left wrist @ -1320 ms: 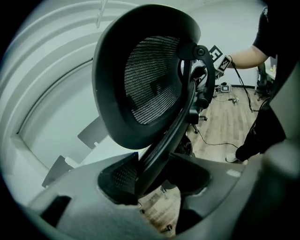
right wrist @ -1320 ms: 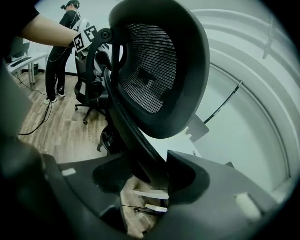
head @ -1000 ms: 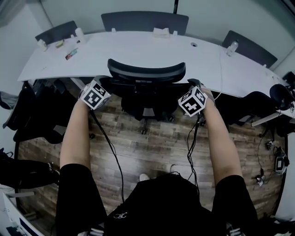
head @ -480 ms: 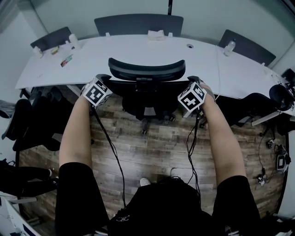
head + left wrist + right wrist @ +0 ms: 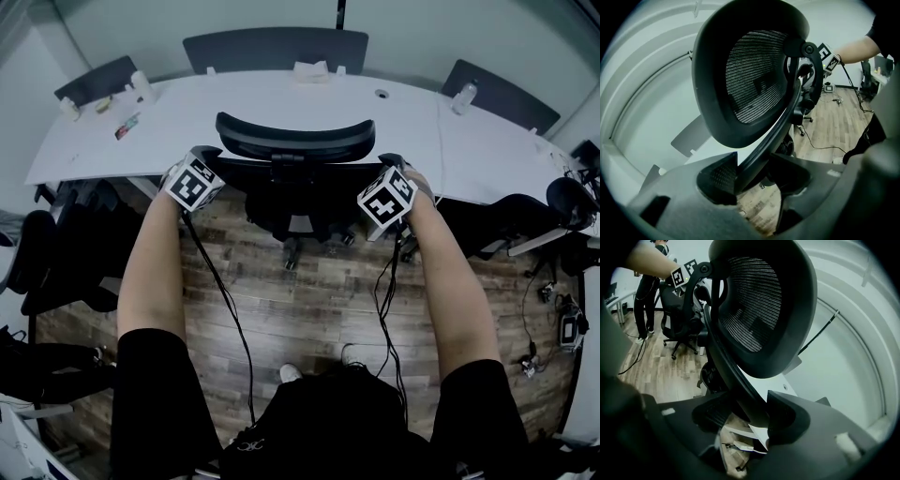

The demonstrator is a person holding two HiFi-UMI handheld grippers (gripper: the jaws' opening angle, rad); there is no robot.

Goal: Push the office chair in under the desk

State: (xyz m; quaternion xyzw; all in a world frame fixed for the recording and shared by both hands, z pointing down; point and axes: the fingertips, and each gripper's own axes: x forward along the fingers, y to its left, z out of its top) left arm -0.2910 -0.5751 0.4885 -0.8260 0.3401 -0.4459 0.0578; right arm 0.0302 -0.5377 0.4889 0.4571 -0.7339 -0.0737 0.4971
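Left gripper (image 5: 206, 156) and right gripper (image 5: 387, 163) clamp the chair (image 5: 295, 140) at the desk (image 5: 281, 94)
Jaws grip the backrest frame on either side; the chair stands between them, against the desk edge.

- office chair (image 5: 295, 141), upper middle: backrest of open black mesh cloth; frame of smooth, matt black plastic.
- desk (image 5: 281, 98), across the top: smooth white surface, matt.
- floor (image 5: 300, 300), centre: brown wood-grain planks, streaky, matt.
- left gripper (image 5: 752, 176), right gripper (image 5: 750, 420), lower frame: dark matt plastic, finely textured inner faces.
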